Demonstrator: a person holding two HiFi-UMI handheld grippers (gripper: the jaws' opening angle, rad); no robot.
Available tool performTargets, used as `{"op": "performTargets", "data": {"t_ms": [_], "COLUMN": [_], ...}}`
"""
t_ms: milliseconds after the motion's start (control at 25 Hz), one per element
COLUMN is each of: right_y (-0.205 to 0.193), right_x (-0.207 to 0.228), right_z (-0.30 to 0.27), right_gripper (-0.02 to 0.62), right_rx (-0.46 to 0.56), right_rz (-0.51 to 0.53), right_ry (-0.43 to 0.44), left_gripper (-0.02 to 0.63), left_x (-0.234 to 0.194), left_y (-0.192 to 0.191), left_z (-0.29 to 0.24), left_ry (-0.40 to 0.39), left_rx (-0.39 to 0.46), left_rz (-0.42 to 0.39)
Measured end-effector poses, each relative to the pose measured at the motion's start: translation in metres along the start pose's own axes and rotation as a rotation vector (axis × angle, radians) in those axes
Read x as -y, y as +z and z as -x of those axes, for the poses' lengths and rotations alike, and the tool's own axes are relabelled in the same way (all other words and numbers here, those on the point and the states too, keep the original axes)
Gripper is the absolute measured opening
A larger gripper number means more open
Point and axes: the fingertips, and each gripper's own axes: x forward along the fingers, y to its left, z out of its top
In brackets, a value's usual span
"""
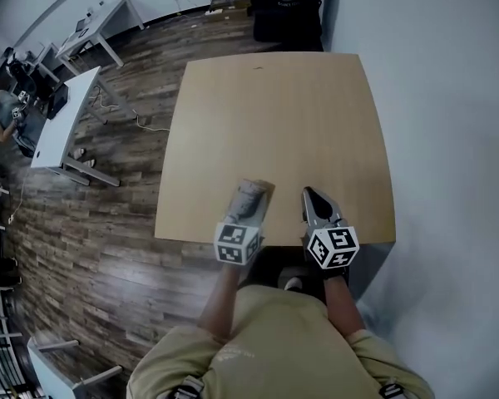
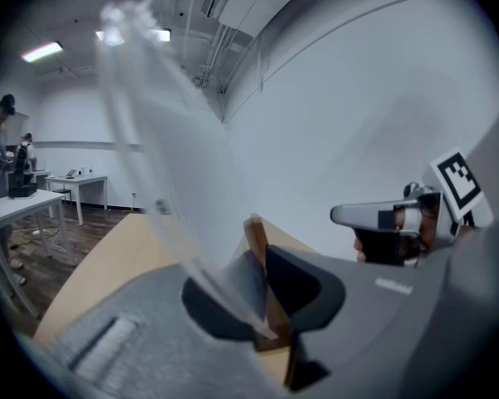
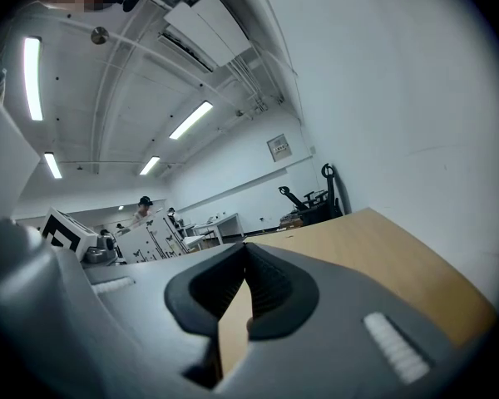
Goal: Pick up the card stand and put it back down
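Left gripper view: card stand (image 2: 170, 181), a clear acrylic sheet set in a narrow brown wooden base strip, is clenched between the grey plastic jaws of the left gripper (image 2: 262, 277). The pads bear on the wooden strip low down, and the sheet rises tilted up and to the left, blurred. Head view puts it at the tip of that gripper, over the near edge of the square light-wood table (image 1: 274, 106), a little left of centre; whether the base touches the top or hangs just above it, cannot tell. Judgement on handling: light and stiff. The acrylic is smooth, so probably slippery and easily scratched, and it could crack or work out of its slot if squeezed or levered. The wooden base is the sound place to take hold, across its thickness, as here. With the grip low and the sheet tall, the stand may pivot in the jaws, so the set-down calls for the base flat and level on the table before letting go. Right gripper view: right gripper (image 3: 245, 252) has its jaws closed tip to tip with nothing between them, only tabletop showing beyond. In the head view it lies just right of the left one, apart from the stand. White wall (image 1: 449, 98) stands to the right of the table, dark plank floor (image 1: 108, 214) to the left.
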Motion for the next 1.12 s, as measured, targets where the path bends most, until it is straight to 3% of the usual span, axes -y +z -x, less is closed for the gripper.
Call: {"op": "performTargets", "data": {"t_ms": [600,920,1120], "right_y": [-0.013,-0.054,-0.071], "right_x": [0.089,0.150,0.201], "right_z": [-0.158,-0.230,-0.270], "right_gripper": [0.005,0.005,0.005], "right_rx": [-0.149,-0.207,-0.217], "right_rz": [-0.043,-0.086,-0.120], "right_ry": [-0.045,-0.105,-0.149], "left_gripper": [0.046,0.046,0.046], "left_x": [-0.167,-0.242,-0.265], "left_y": [-0.006,-0.031,-0.036], "left_z": [-0.145,-0.250,-0.321], "left_ry": [0.014,-0.113,-0.250], "left_rx": [-0.159,-0.244,-0.272], "left_rz": [-0.068,-0.182,-0.257]}}
